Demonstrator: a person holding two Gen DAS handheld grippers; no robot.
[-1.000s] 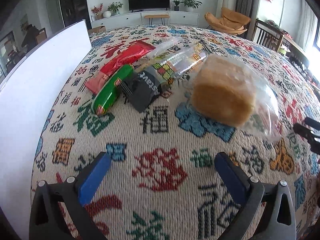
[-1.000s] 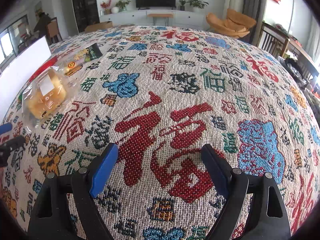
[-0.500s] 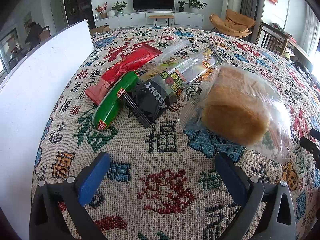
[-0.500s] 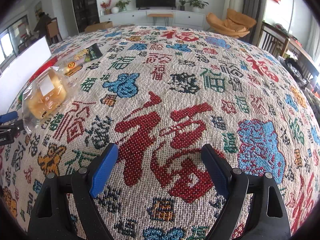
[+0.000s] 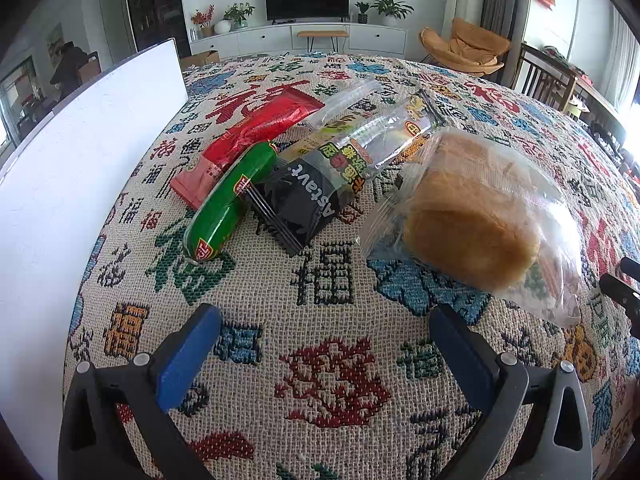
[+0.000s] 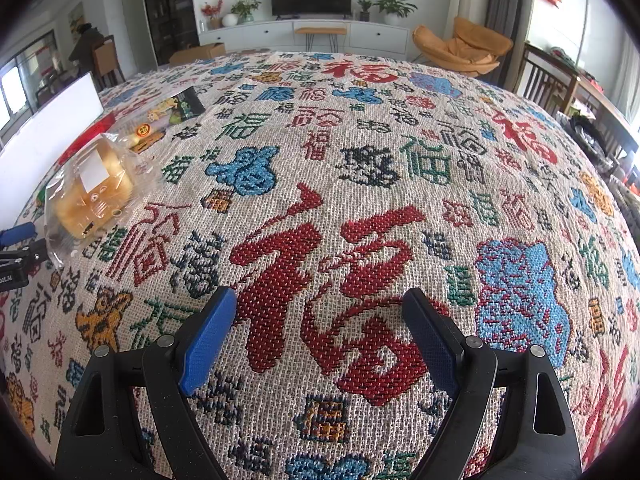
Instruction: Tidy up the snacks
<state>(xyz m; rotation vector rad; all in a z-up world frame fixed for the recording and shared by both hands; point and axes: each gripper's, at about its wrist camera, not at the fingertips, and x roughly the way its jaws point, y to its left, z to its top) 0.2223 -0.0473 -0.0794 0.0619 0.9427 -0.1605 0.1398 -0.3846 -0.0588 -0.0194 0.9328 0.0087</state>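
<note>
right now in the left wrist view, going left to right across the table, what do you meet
white board → green sausage → black packet → bagged bread → tip of the right gripper at the frame's edge. The red packet and the clear wrappers behind overlap too much to place.

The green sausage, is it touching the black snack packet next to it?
Touching. In the left wrist view the green sausage lies right against the black packet, whose crimped edge meets its side with no cloth showing between them.
</note>
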